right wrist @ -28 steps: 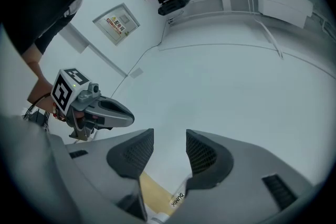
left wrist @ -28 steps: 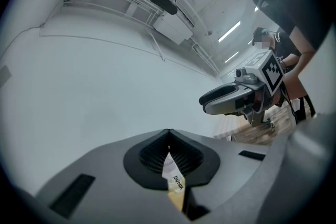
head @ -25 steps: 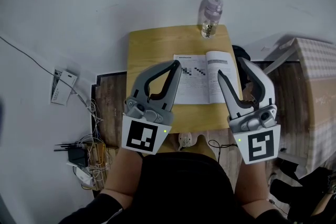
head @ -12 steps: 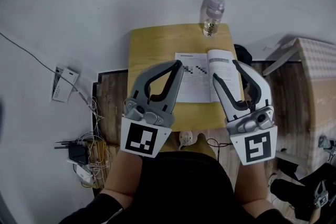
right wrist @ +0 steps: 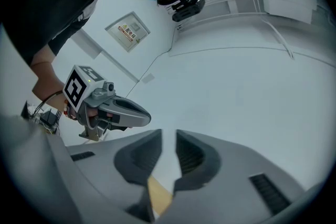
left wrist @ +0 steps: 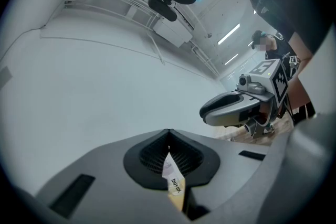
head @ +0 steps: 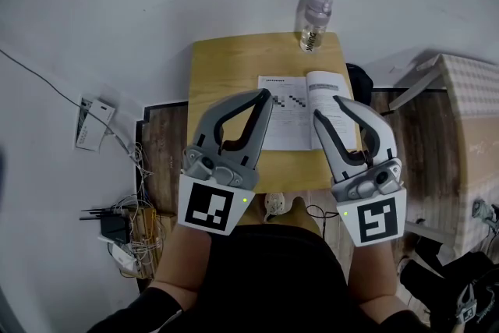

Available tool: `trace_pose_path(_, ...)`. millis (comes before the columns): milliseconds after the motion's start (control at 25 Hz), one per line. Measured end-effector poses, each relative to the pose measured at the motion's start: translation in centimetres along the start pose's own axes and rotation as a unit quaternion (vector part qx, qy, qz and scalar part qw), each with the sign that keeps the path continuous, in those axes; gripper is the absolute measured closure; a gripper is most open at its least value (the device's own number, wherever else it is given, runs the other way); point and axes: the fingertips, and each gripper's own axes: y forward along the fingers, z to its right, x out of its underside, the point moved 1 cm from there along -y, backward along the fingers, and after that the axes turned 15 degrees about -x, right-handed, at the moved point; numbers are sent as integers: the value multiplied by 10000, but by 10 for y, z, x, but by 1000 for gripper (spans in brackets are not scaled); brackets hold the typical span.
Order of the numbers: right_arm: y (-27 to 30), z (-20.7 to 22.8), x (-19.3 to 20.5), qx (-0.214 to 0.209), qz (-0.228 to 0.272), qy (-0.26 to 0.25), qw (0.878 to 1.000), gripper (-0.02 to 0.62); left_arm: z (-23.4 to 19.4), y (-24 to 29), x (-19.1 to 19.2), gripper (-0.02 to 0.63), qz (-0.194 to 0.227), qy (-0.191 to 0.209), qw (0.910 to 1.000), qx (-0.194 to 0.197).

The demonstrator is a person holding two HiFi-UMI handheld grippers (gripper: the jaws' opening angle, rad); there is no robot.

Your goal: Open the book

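The thin white paper book lay open on the small wooden table, seemingly light and floppy, best pinched at a page edge, while the left gripper hung clenched empty and the right gripper stood parted, jaws just narrowing round nothing.

Head view: the light is bright, even and diffuse, and shadows are soft. The centre is sharp, though print on the book is too small for me to read. The counter edges bow outward, more so toward the frame borders, which is wide-angle distortion.

Left gripper view: fisheye, with a black vignette in every corner. The ceiling strip lights are blown out white. The left hand-held gripper, close to the lens, renders soft.

Right gripper view: it has the same vignette. The right hand-held gripper is clearly blurred. The pale wall behind is evenly lit and featureless.
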Motion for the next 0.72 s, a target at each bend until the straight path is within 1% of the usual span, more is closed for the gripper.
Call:
trace_pose_path(40,-1,-1,0,30,-34,-87,10000,564,0,0,0,597,6,-6,10000,7)
trace_pose_path(120,-2,-2,1,19,-97,-186,9998,565,1,0,0,597,13,-6,10000,23)
trace_pose_path(240,-2,-3,4,-35,-153,-154,9998,565,2,0,0,597,5,-12,10000,30)
trace_pose_path(520,-4,-4,5,31,-176,-178,9997,565,5,0,-1,597,23,-9,10000,65)
trace_pose_path(720,-4,-3,5,61,-159,-87,9998,565,5,-1,-2,597,26,-52,10000,78)
